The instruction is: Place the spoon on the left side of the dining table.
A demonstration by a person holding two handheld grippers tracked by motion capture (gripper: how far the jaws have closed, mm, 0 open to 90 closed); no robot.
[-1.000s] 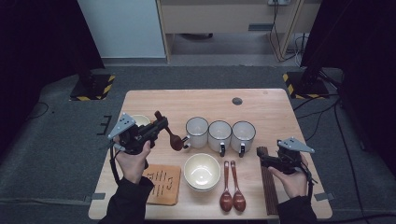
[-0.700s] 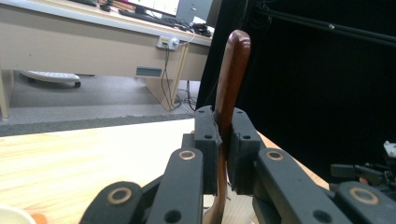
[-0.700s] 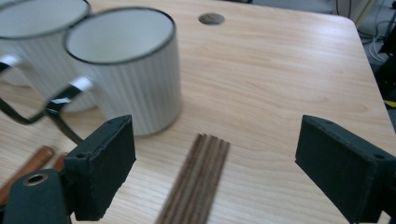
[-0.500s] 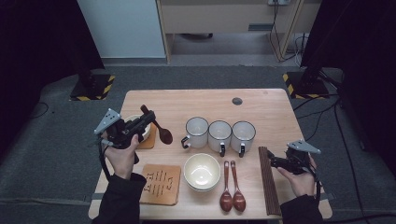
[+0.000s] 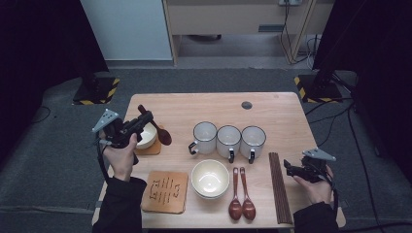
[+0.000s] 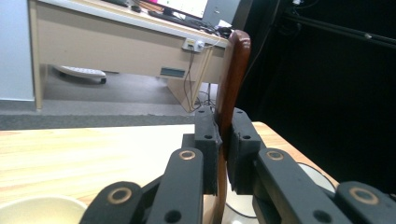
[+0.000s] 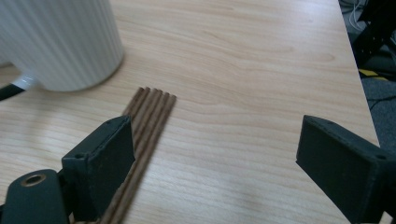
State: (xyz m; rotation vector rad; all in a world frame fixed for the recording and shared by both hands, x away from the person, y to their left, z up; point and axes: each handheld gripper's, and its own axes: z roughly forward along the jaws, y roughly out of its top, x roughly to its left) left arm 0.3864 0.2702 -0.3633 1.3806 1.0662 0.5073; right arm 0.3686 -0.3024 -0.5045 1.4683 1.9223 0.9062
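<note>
You are holding a dark wooden spoon [image 5: 154,127] in your left gripper [image 5: 138,127], the jaws pinching its handle so that it is standing nearly upright between them in the left gripper view [image 6: 232,88]; in the high view its bowl is hanging just over a small white bowl [image 5: 147,138] sitting on a coaster [image 5: 151,148] near the tabletop's left edge. Judging by that, you are partway through setting this spoon at the small bowl, and the release is not yet done. Two more spoons [image 5: 241,196] are lying near the front edge, just right of the large bowl [image 5: 210,178], and they look to be waiting, as does the woven mat [image 5: 165,191] at the front left, which is carrying nothing. Your right gripper [image 5: 297,170] is hovering by the right edge with its jaws spread wide and nothing between them, just beside the bundle of chopsticks [image 5: 280,187]; in the right gripper view the chopsticks [image 7: 145,122] are running past the inner jaw. Three mugs [image 5: 229,141] are standing in a row across the middle, so the open room is lying along the far edge and the far left corner, while the front strip is crowded.
</note>
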